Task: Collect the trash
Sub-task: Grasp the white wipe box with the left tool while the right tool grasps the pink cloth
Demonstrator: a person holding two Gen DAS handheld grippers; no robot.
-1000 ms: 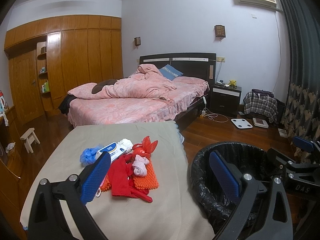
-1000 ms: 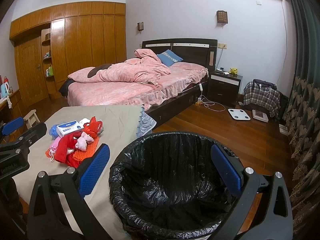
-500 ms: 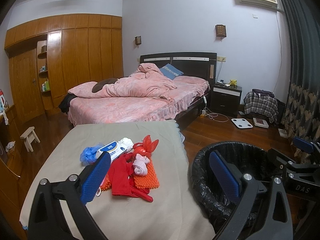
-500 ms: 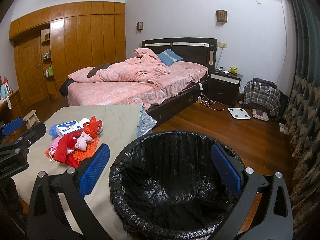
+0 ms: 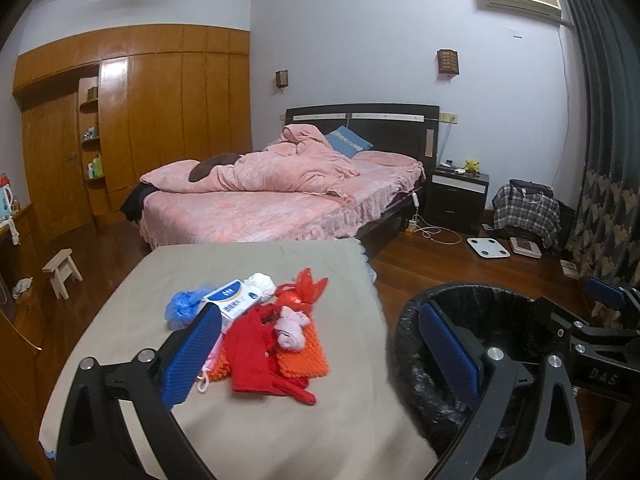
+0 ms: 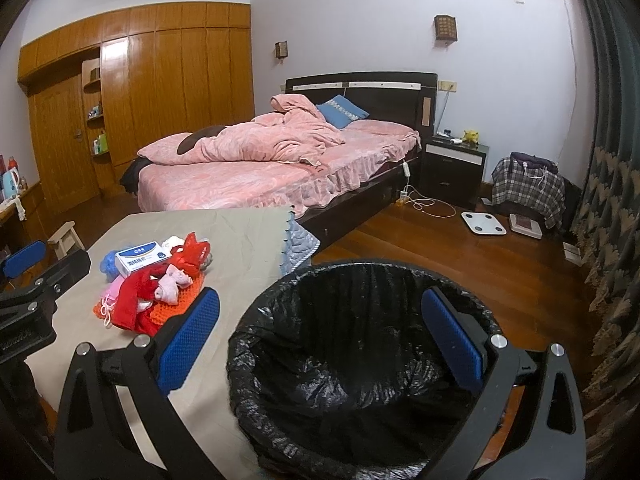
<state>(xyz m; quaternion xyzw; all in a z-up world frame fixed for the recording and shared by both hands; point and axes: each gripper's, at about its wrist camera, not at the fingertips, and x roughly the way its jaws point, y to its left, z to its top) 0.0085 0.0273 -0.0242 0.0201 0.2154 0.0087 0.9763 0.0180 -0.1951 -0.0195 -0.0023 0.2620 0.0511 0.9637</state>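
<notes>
Beside an unmade bedroom's cloth-covered table (image 5: pixel 224 420), two handheld grippers hover with jaws spread wide and empty. A heap of trash (image 5: pixel 262 322) — red and orange scraps, a blue-and-white box (image 5: pixel 236 300), a crumpled blue wad (image 5: pixel 182 308) — lies on the cloth straight ahead of the left gripper (image 5: pixel 320 354), the nearer one. From the right gripper (image 6: pixel 320 338) the heap sits off to the left, with the black-lined bin (image 6: pixel 360 364) directly beneath it. The heap's length runs roughly away from the left jaws.

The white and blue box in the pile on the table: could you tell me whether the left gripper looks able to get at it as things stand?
Probably yes. The left gripper is open and empty, and the white and blue box lies on top at the pile's far edge with nothing over it.
</notes>
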